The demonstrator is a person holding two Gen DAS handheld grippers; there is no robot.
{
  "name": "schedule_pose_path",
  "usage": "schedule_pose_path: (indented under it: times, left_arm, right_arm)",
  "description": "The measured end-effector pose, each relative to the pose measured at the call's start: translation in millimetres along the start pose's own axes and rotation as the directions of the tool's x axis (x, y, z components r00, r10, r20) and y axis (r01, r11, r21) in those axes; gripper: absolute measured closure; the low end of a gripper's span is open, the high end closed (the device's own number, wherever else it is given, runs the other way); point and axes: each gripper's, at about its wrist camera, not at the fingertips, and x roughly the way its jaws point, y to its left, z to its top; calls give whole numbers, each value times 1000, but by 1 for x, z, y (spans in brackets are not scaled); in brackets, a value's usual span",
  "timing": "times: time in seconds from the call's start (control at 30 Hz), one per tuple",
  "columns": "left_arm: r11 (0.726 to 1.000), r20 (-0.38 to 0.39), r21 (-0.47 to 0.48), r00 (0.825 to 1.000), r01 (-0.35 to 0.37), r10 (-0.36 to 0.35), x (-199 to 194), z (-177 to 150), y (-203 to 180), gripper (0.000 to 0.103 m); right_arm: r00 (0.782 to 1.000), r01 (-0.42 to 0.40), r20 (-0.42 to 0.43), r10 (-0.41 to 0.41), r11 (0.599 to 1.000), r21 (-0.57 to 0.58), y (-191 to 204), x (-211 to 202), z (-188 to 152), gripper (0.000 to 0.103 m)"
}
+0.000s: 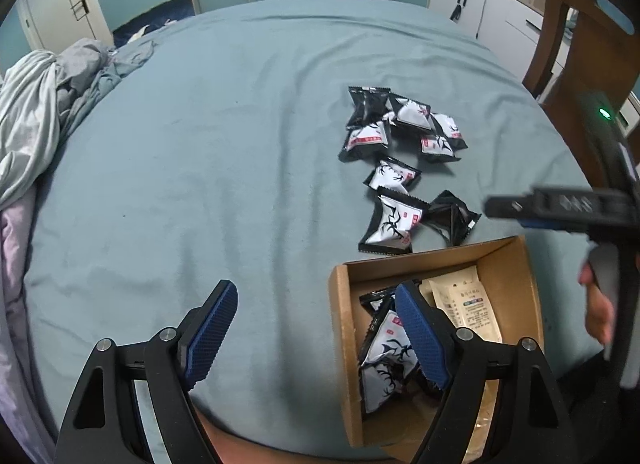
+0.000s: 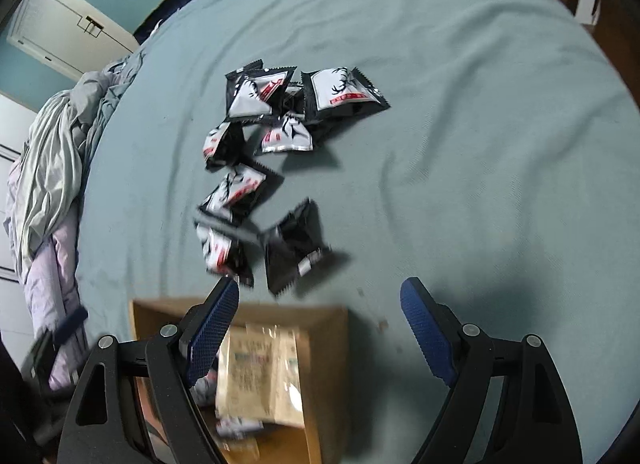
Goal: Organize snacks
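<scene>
Currently both grippers, left gripper (image 1: 316, 330) and right gripper (image 2: 320, 326), stand wide, holding nothing. Black-and-white antler-print snack packets (image 1: 400, 136) lie on the teal bedsheet (image 1: 200, 144) at 12 o'clock from the cardboard box (image 1: 342, 344); red labels unreadable. Inside: more packets, one beige sachet (image 1: 466, 304).

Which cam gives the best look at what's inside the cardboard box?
Left wrist: the cardboard box is sharp, open side up, with packets and a beige sachet inside. Right wrist shows it blurred and partly behind a claw finger.

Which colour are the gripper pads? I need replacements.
Blue, with a fine textured grid, on black arms; clearest on the left gripper in the left wrist view.
</scene>
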Motion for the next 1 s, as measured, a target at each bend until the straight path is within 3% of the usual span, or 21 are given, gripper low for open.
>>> schedule_pose_path:
  times: [0.1,0.2,0.37,0.4,0.43,0.47,0.5,0.73,1.0]
  left_arm:
    - [1000,-13,5,1000,-3,3,6,4,-2,21]
    - [1000,-24,3,1000,-10,10,11,9,-3,21]
    - [1000,-38,2,999,-16,16,26,21,-6,21]
    - [1000,-40,8,999,-18,19,29,23,-7,21]
    - [1000,-42,22,999,-20,21,32,26,-9,21]
    - [999,-41,38,999,-16,17,34,29,-11,21]
    - [999,-38,48,999,-7,9,36,33,-12,21]
    - [996,-102,-13,990,94,-95,62,58,-15,22]
    - [985,-210,131,974,116,-87,97,71,-65,22]
  right_arm:
    - [998,-10,-62,8,1000,-17,3,22,12,20]
    - [994,31,-105,-40,996,-87,15,39,16,20]
    - [985,134,-73,-155,962,-237,36,51,15,22]
    - [986,136,-62,-156,959,-250,39,51,15,26]
    - [987,130,-55,-149,957,-258,40,50,15,46]
    - [989,119,-57,-139,957,-264,41,50,15,58]
    - [990,114,-51,-132,957,-266,41,49,15,58]
    - [991,94,110,-72,973,-208,37,5,13,59]
    - [968,87,241,-62,992,-91,5,-57,-20,58]
